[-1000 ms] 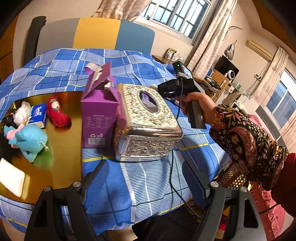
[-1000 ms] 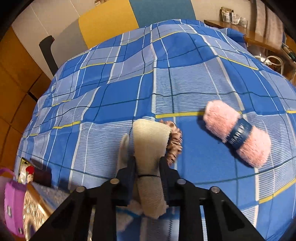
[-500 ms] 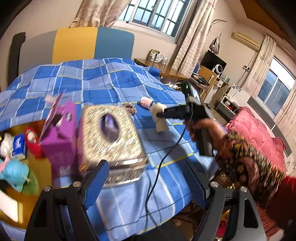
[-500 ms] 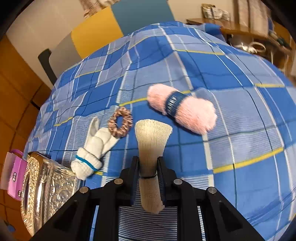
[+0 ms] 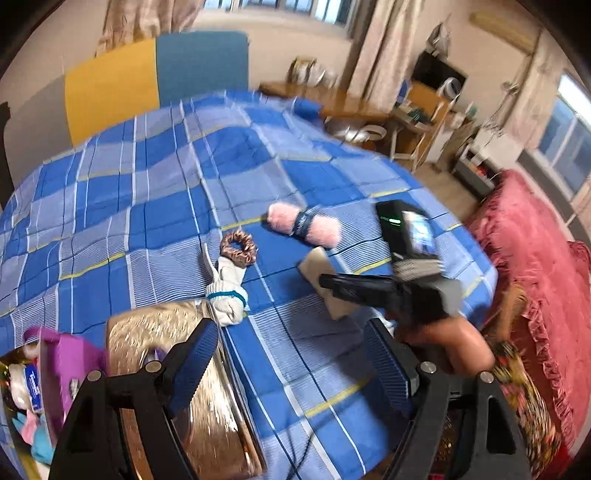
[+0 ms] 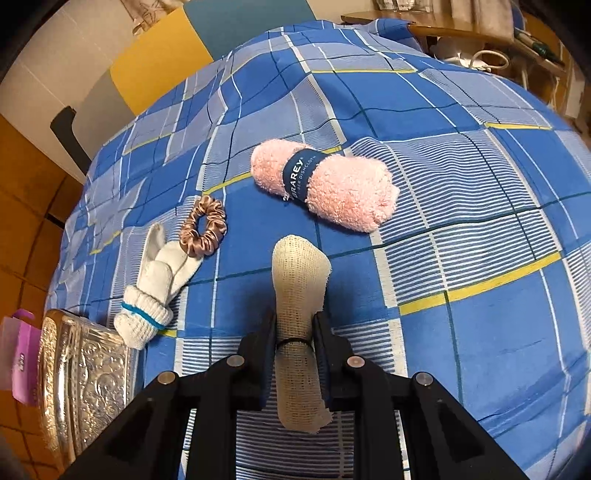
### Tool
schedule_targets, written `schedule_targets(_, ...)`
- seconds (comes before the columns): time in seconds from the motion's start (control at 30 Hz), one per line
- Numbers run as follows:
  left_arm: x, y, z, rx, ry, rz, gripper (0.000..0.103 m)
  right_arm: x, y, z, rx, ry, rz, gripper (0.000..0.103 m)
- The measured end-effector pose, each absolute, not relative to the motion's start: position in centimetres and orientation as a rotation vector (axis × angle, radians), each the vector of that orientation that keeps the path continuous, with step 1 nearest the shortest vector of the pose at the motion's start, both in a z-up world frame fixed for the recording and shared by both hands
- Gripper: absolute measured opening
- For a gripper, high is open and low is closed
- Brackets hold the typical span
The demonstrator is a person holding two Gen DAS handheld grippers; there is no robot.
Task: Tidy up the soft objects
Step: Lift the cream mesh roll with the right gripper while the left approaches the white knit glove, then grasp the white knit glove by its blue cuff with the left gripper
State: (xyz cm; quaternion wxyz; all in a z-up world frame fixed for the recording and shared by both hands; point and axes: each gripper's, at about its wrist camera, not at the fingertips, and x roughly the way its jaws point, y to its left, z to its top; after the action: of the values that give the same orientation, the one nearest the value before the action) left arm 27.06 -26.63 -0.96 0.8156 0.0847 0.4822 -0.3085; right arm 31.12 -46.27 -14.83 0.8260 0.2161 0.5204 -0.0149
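Now right hand-held gripper [image 6: 294, 334] pinching cream roll [image 6: 298, 291]; left hand-held gripper [image 5: 291, 363] spread, empty; open bedspread [image 6: 480, 206] rightward.

A lived-in home bedroom: a bed [image 5: 155, 192] under a blue plaid cover fills the centre, its yellow and teal headboard [image 5: 155, 77] at 11 o'clock in the left wrist view. Patterned curtains [image 5: 147, 18] frame windows at 12 o'clock. A wooden desk [image 5: 328, 99] cluttered with household items stands at 1 o'clock, an air conditioner [image 5: 502, 29] hangs high on the wall at 2 o'clock, and red ruffled bedding [image 5: 532, 266] lies at 3 o'clock.
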Motion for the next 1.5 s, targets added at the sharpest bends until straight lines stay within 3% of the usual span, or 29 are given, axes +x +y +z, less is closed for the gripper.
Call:
schedule_targets(0.4, 35.9, -33.4, -8.8, 0.407, 1.288, -0.535, 0.082, 31.1, -46.4, -15.8, 0.499, 1.180, -0.027, 0.024)
schedule_targets(0.8, 39.7, -34.1, -14.3, 0.511, 1.439, -0.424, 0.082, 31.0, -47.5, -16.2, 0.589, 1.198, -0.019, 0.026)
schedule_targets(0.93, 39.6, -34.1, -15.3, 0.569, 1.432, -0.404, 0.072, 30.9, -47.5, -16.1, 0.593, 1.200, -0.017, 0.026)
schedule_targets(1.0, 39.8, -33.7, -15.3, 0.557, 1.433, -0.394, 0.062, 30.9, -47.5, -16.1, 0.597, 1.201, -0.017, 0.026)
schedule_targets(1.03, 40.0, -33.4, -15.3, 0.549, 1.433, -0.388, 0.049, 31.0, -47.5, -16.2, 0.599, 1.202, -0.016, 0.026)
schedule_targets(1.07, 40.1, -33.1, -15.3, 0.532, 1.440, -0.390, 0.047, 30.8, -47.6, -16.1, 0.599, 1.202, -0.015, 0.026)
schedule_targets(1.23, 40.5, -31.6, -14.4, 0.455, 1.416, -0.401, 0.040, 30.8, -47.5, -16.1, 0.600, 1.204, -0.014, 0.026)
schedule_targets(1.5, 39.9, -29.4, -10.1, 0.326, 1.320, -0.423, 0.038, 31.0, -47.3, -16.2, 0.577, 1.207, -0.016, 0.026)
